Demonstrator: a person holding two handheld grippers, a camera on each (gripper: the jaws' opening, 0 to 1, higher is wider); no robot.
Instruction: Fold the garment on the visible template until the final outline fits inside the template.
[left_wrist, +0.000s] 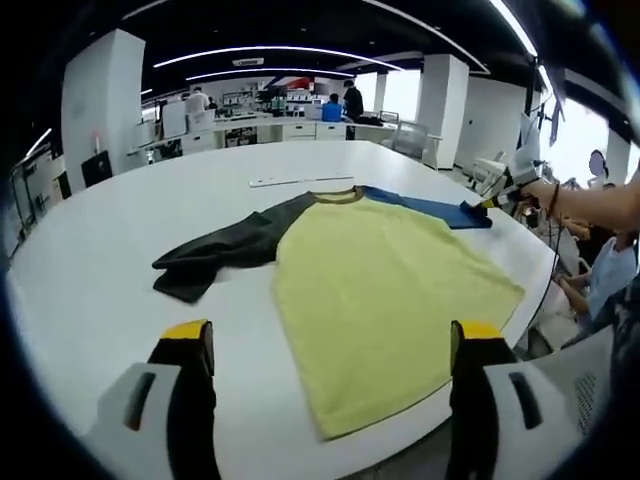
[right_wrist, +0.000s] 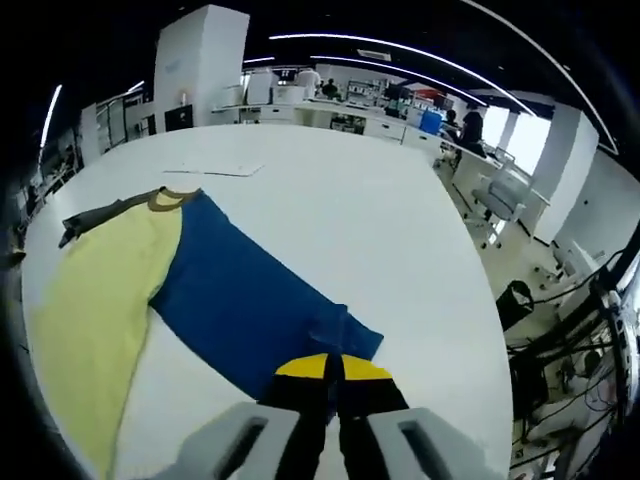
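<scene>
Left hand-held gripper (left_wrist: 332, 345): jaws spread wide, nothing between them, hovering at the bottom of the left gripper view over the near hem of the garment (left_wrist: 385, 290). Right hand-held gripper (right_wrist: 332, 372): yellow-tipped jaws pressed together at the bottom centre of the right gripper view, pinching the cuff end of the blue sleeve (right_wrist: 250, 300); it also appears at the right edge of the left gripper view (left_wrist: 487, 203), at the tip of that sleeve. Garment lies flat on the white bench (left_wrist: 100, 250), centre of the left gripper view: yellow body, dark sleeve (left_wrist: 225, 252) crumpled toward the left of frame, blue sleeve stretched out toward upper right, collar (left_wrist: 337, 195) toward the top. A thin white strip (left_wrist: 300, 181) rests on the bench just beyond the collar; cannot tell whether it belongs to the template. No clear template outline can be made out in either view. Progress, as judged: early. Body is still spread to full width, no fold visible; the blue sleeve is gripped, seemingly ready to be carried over the body. Remaining: both sleeves in, then body folds, then check outline against template.
</scene>
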